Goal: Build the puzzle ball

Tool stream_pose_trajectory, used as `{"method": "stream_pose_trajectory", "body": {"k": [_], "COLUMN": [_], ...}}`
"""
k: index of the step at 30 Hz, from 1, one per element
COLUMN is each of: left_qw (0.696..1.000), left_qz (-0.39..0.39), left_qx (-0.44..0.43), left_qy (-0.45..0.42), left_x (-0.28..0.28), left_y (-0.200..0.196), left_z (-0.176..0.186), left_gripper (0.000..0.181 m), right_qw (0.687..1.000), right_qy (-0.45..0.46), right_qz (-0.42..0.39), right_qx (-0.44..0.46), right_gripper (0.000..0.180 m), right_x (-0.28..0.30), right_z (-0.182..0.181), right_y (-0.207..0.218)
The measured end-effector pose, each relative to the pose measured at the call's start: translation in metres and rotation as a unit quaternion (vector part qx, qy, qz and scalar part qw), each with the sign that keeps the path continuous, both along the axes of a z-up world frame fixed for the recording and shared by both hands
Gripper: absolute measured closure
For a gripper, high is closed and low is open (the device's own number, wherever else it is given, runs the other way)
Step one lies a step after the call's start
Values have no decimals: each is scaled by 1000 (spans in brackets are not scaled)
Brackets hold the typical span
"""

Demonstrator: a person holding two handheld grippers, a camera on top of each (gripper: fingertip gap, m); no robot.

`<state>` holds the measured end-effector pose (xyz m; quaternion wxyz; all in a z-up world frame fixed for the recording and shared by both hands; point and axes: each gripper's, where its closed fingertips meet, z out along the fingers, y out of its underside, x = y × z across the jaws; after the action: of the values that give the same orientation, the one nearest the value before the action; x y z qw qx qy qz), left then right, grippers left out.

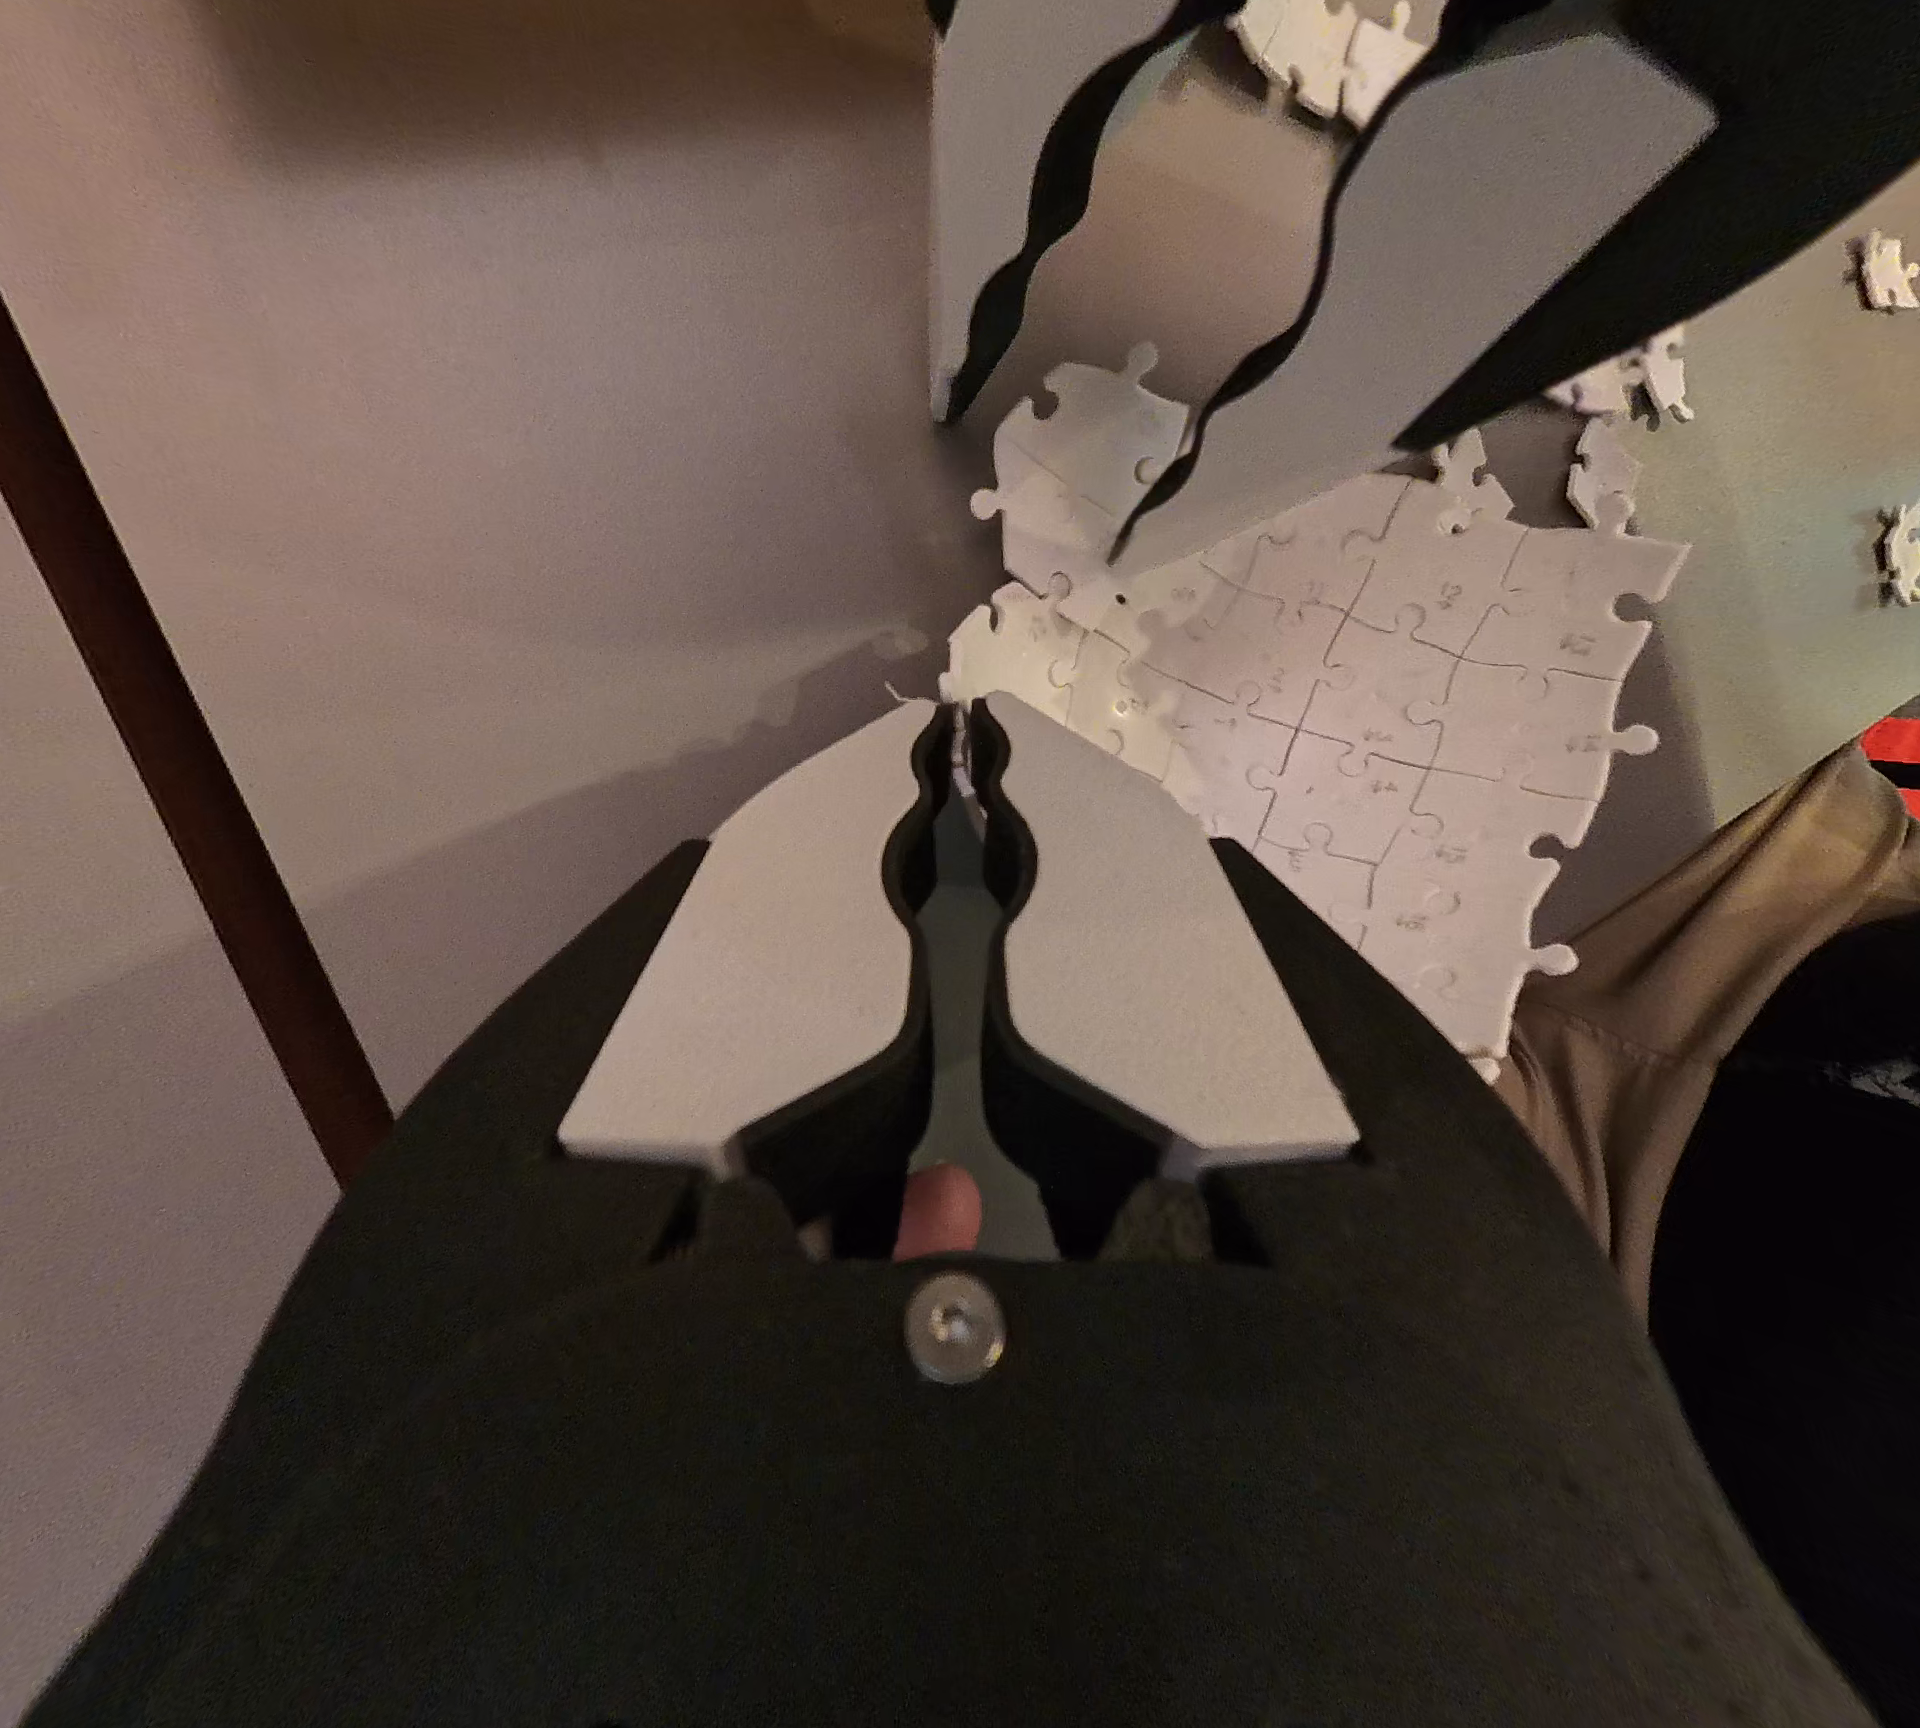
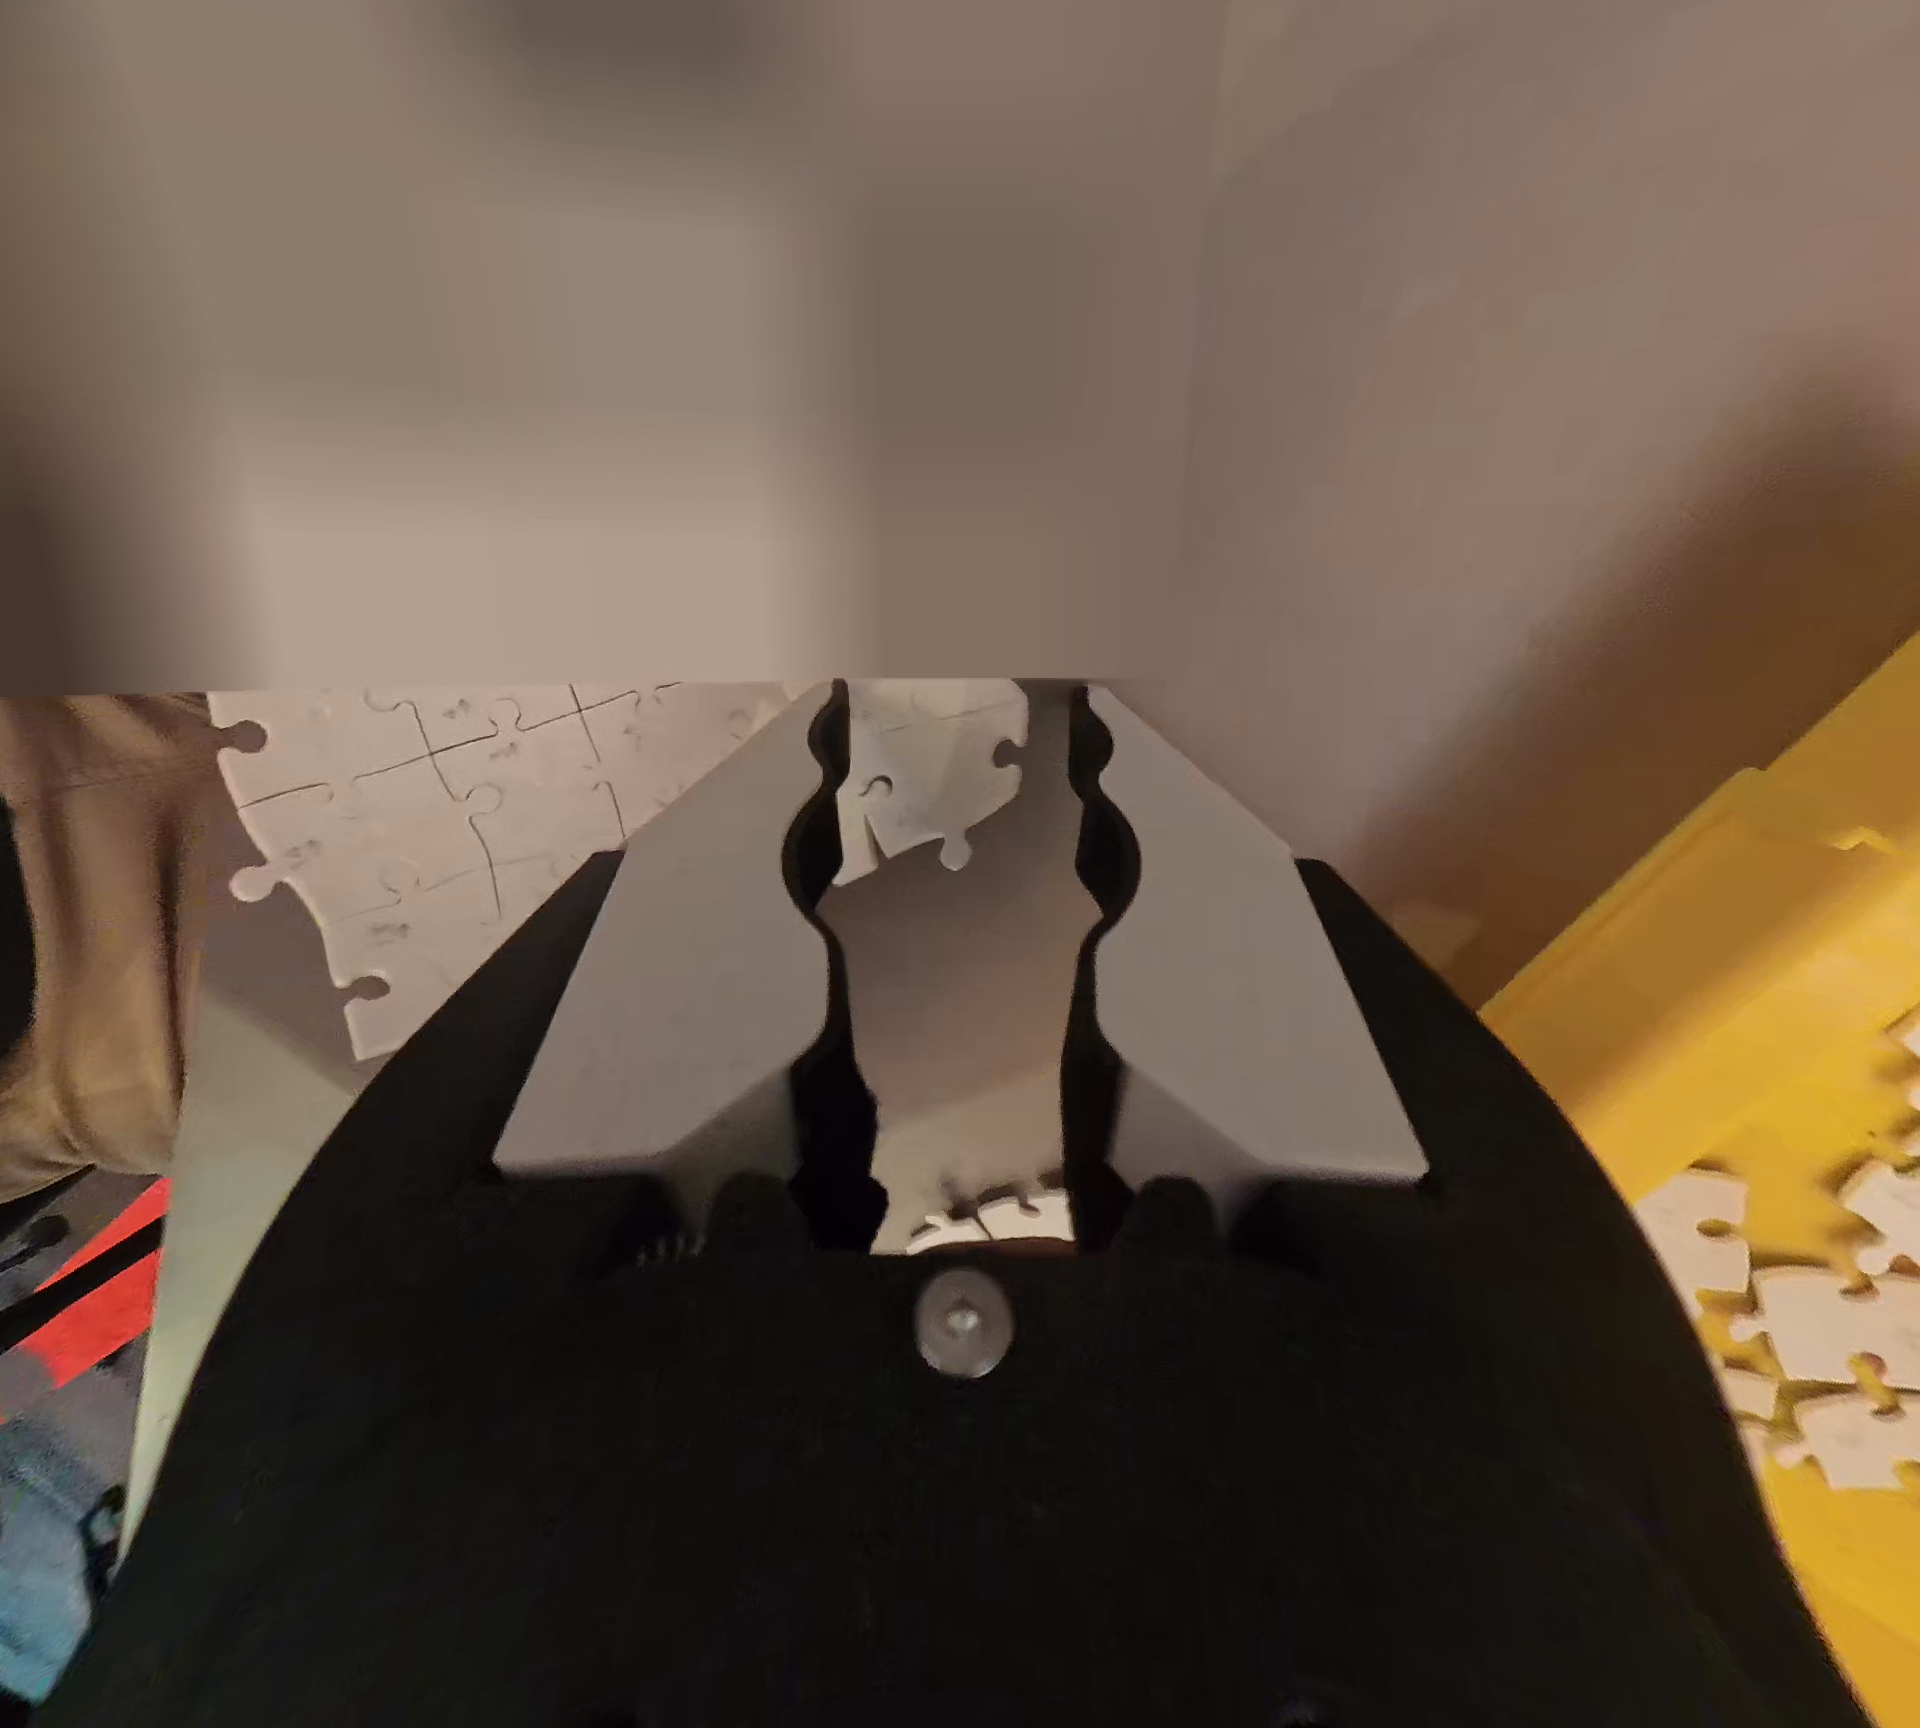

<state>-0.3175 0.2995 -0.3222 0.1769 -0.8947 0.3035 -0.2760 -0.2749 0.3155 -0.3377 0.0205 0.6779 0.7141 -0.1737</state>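
Observation:
A white assembled puzzle sheet point(image 1: 1403, 722) of several joined pieces is held up over the grey table. My left gripper point(image 1: 961, 722) is shut on the sheet's near-left edge. My right gripper point(image 1: 1039, 483) comes in from above, open, its two fingers on either side of a white puzzle piece point(image 1: 1091, 452) at the sheet's upper-left corner. In the right wrist view the right gripper point(image 2: 956, 696) is open with that piece point(image 2: 925, 785) between its fingers, and the sheet point(image 2: 416, 805) lies to the left. A blur patch hides the fingertips there.
A yellow bin point(image 2: 1662, 1055) at the right holds several loose pieces point(image 2: 1808, 1315). More loose pieces point(image 1: 1886, 276) lie on the table at the far right. A person's tan sleeve point(image 1: 1662, 951) is close on the right. A dark brown strip point(image 1: 156, 691) runs along the left. Tip to tip, the grippers are about 5 centimeters apart.

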Motion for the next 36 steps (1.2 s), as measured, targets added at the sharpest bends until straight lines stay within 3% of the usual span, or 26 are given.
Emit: {"method": "stream_pose_trajectory", "body": {"k": [11,23,36], "left_qw": [1000,1000,1000], "left_qz": [-1,-1,-7], "left_qx": [1,2,3], "left_qy": [4,5,4], "left_x": [1,2,1], "left_y": [1,4,6], "left_z": [0,-1,0], "left_gripper": [178,177,178], "right_qw": [998,999,996], "right_qy": [7,8,-4], "right_qz": [18,-2,56], "right_qx": [68,48,66], "right_gripper": [131,134,132], "right_x": [2,3,5], "right_z": [-3,-2,-3], "right_y": [0,4,2]}}
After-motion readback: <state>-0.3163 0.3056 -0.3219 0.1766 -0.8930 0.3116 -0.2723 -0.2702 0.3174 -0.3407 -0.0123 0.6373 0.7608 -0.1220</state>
